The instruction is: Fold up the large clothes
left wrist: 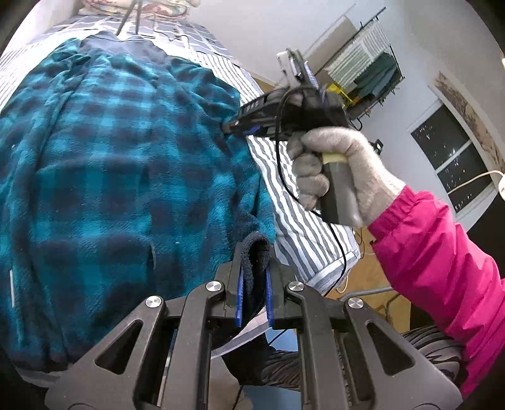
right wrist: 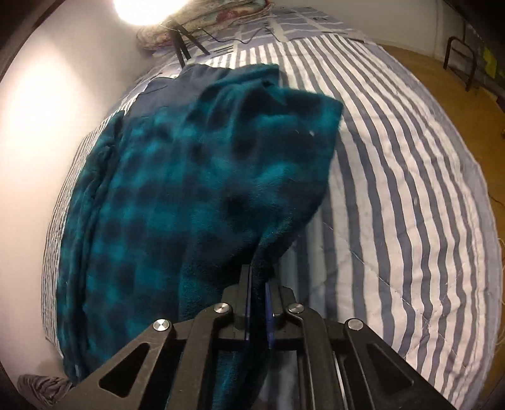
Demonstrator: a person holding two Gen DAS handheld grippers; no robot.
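A large teal and navy checked fleece garment (left wrist: 120, 164) lies spread on a striped bed. My left gripper (left wrist: 255, 252) is shut on its dark navy hem at the near right corner. My right gripper (left wrist: 228, 127), held by a grey gloved hand, shows in the left wrist view pinching the garment's right edge further up. In the right wrist view the right gripper (right wrist: 259, 277) is shut on a fold of the garment (right wrist: 202, 176), which is lifted and blurred.
The bed has a blue and white striped cover (right wrist: 394, 195). A tripod (right wrist: 186, 38) and a patterned pillow (right wrist: 202, 15) sit at its head. A wall (right wrist: 41, 132) runs along the left. Wooden floor (right wrist: 442, 82) and a drying rack (left wrist: 369, 63) lie to the right.
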